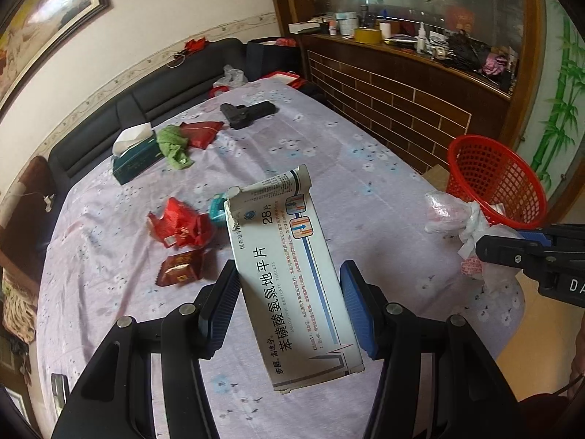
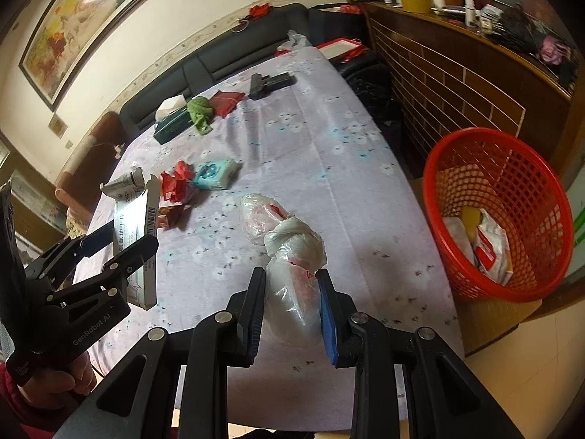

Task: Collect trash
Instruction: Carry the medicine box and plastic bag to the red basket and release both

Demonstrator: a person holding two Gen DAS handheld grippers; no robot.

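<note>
Left gripper [image 1: 289, 292]: tilting steeply downward over the table; its two blue-padded fingers are pinching the white rectangular cardboard medicine box [image 1: 289, 285] by its long sides, torn flap end pointing to 12 o'clock.
Left hand [image 2: 69, 376]: showing at 8 o'clock in the right wrist view, wrapping the black handle.
Right gripper [image 2: 292, 311]: also tilting downward; its jaws are pressing close together on the knotted translucent white plastic bag [image 2: 292, 256], which is hanging clear above the cloth.
Red mesh plastic basket [image 2: 501, 216]: standing off the table edge at 3 o'clock of the right gripper, already holding crumpled wrappers.
Lilac floral tablecloth [image 1: 365, 168]: covering the rounded table.
Remaining litter: a crumpled red foil wrapper [image 1: 181, 226] and a dark red square sachet [image 1: 179, 269] are lying at 10 o'clock of the left gripper; a teal tissue pack [image 2: 215, 173] is lying just beside them.
Far items: a dark green tissue box [image 1: 135, 157], a green crumpled cloth [image 1: 173, 144], a flat red packet [image 1: 201, 133] and a black pistol-shaped object [image 1: 246, 111] are lying at 11 to 12 o'clock.
Obstructions: the path from bag to basket is showing only bare cloth.
</note>
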